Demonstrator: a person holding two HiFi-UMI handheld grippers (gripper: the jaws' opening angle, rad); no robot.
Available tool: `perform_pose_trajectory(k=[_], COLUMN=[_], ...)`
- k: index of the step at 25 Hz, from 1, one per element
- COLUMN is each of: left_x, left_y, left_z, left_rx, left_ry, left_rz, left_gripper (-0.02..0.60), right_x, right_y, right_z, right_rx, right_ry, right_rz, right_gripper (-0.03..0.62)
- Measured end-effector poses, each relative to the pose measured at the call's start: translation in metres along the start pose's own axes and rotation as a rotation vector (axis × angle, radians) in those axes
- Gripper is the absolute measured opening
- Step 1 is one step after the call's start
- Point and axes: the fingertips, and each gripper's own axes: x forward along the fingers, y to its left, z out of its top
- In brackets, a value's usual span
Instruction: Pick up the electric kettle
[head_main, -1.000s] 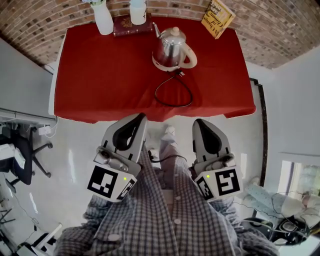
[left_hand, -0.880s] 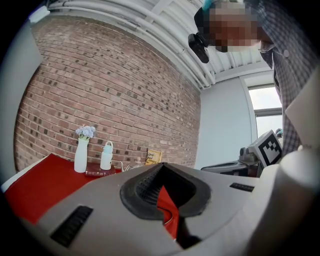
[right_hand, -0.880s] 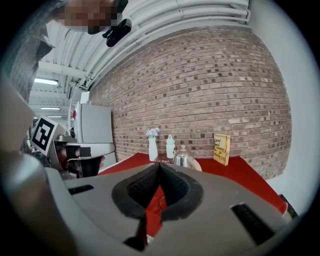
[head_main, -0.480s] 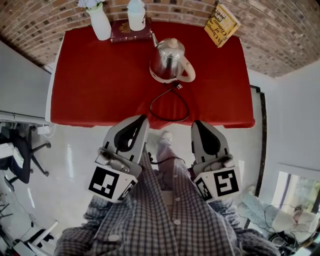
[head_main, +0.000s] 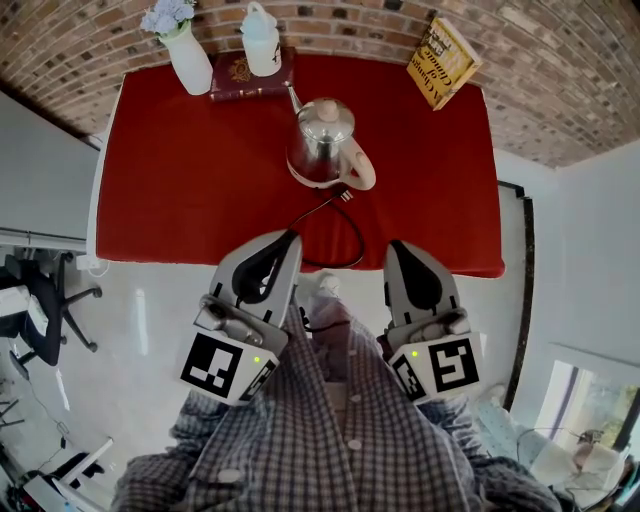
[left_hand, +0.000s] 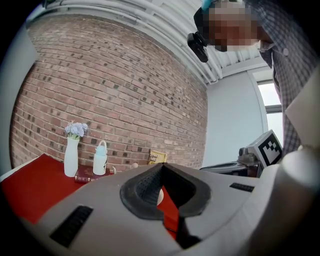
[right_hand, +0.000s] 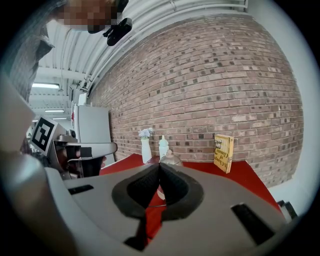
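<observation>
The electric kettle (head_main: 320, 140) is polished steel with a cream handle and base. It stands upright at the middle back of the red table (head_main: 180, 190), and its black cord (head_main: 345, 225) loops toward the front edge. My left gripper (head_main: 290, 236) and right gripper (head_main: 392, 244) hover side by side at that front edge, short of the kettle, both shut and empty. In the right gripper view, the kettle's lid (right_hand: 171, 159) peeks over the shut gripper (right_hand: 160, 164). The left gripper view shows the shut gripper (left_hand: 162, 165) hiding most of the kettle (left_hand: 134, 164).
A white vase with flowers (head_main: 183, 55), a white bottle (head_main: 261, 38) and a dark red book (head_main: 243, 78) stand along the table's back left. A yellow book (head_main: 443, 62) leans on the brick wall at back right. An office chair (head_main: 40, 310) is on the floor at left.
The table and kettle have slid down the head view, nearer to both grippers. The grippers' tips now overlap the table's front edge. Both stay shut.
</observation>
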Motion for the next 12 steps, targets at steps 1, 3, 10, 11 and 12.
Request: perform_pose_trajectory(k=[1,3,10,11,12], left_x=[0.006,0.017,0.050,0.054,0.057], left_y=[0.000,0.000,-0.002,-0.001,0.000], left_z=[0.001,0.002,0.003,0.003,0.003], left_rx=[0.001,0.002,0.009,0.007,0.006], left_ry=[-0.001,-0.004,0.003,0.005,0.006], left_rz=[0.005,0.015,0.035,0.038,0.042], left_gripper=[0.003,0.003,0.003,0.003,0.003], right_x=[0.002,0.005,0.018,0.019,0.021], right_y=[-0.005,-0.014,-0.046,-0.050,-0.054], right_z=[0.001,0.002,0.002,0.002,0.001], right_rx=[0.001,-0.006,-0.025,-0.031,-0.031], right_ry=[-0.001,0.001,0.020,0.025,0.029], right_rz=[0.003,0.013,0.028,0.030,0.030], right_gripper=[0.005,0.005,0.005,0.005,0.005])
